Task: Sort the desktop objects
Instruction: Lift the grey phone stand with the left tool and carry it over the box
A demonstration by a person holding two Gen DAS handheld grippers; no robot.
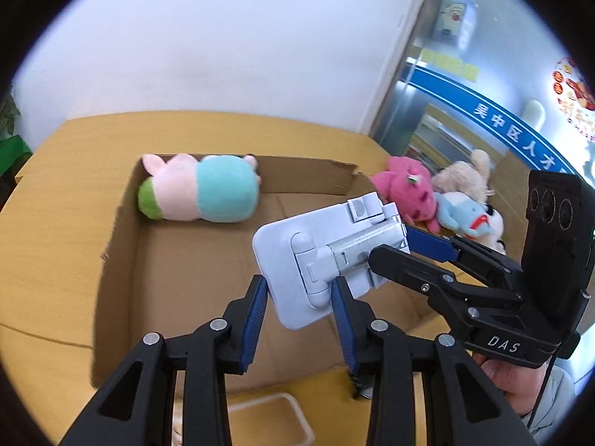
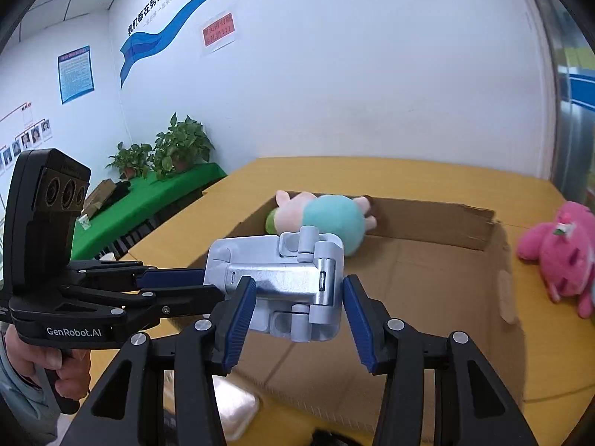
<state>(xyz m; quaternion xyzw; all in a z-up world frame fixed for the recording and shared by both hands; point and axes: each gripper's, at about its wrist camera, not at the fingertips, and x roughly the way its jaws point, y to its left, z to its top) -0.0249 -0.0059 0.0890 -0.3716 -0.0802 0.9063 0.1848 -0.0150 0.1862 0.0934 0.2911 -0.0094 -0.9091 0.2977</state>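
Yellow table (image 1: pixel 44 260) bearing an open cardboard box (image 1: pixel 122 260) that lies beneath and ahead of both grippers. Pastel plush toy (image 1: pixel 200 189) inside the box at its far wall, well beyond the jaws. Pink plush (image 2: pixel 561 256) on the table outside the box, right of the right gripper's jaws. Grey folding phone stand (image 1: pixel 319 260) held above the box, between the two grippers. Left gripper (image 1: pixel 299 304): blue pads touching the stand's plate on both sides, gripping it. Right gripper (image 2: pixel 299 310): jaws parted around the stand's metal arm; contact cannot be told.
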